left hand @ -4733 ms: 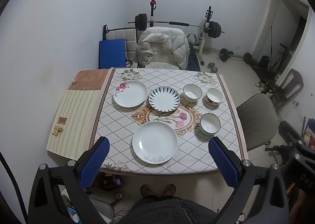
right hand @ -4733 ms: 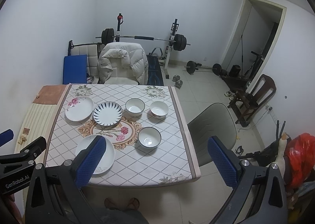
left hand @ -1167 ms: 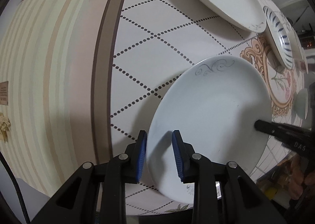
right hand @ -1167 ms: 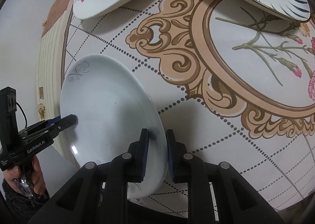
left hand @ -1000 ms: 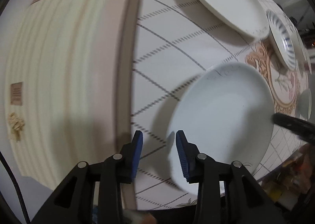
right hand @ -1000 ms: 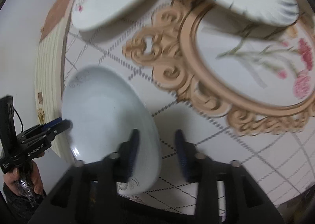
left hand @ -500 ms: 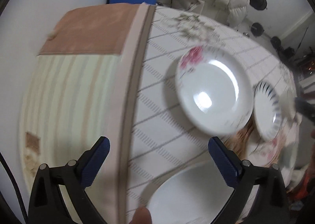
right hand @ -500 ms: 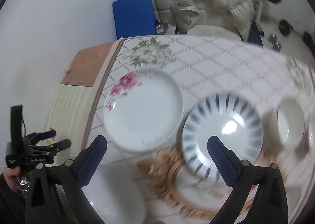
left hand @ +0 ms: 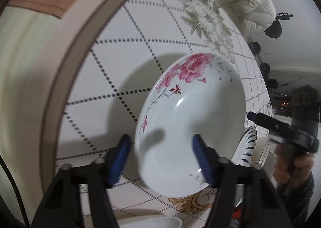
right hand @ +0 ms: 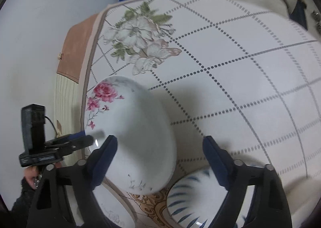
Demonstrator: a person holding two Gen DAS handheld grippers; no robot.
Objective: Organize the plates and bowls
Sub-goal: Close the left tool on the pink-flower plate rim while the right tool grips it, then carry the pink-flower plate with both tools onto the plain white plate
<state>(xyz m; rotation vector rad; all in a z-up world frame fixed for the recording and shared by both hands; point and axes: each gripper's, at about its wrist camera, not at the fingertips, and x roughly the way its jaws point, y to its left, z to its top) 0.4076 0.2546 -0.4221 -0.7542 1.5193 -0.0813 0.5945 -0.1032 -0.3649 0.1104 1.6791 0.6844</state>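
The desk [right hand: 240,67] has a checked cloth. The pink-flower plate [left hand: 190,123] sits on it near the left edge. Both claws have just been closing around its rim: the left claw [left hand: 162,159] and right claw [right hand: 160,159] are released, not pinching.

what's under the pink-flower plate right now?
The pink-flower plate sits on the checked tablecloth, casting a shadow on it. The plate covers what lies directly beneath. Nothing else shows under its visible edges.
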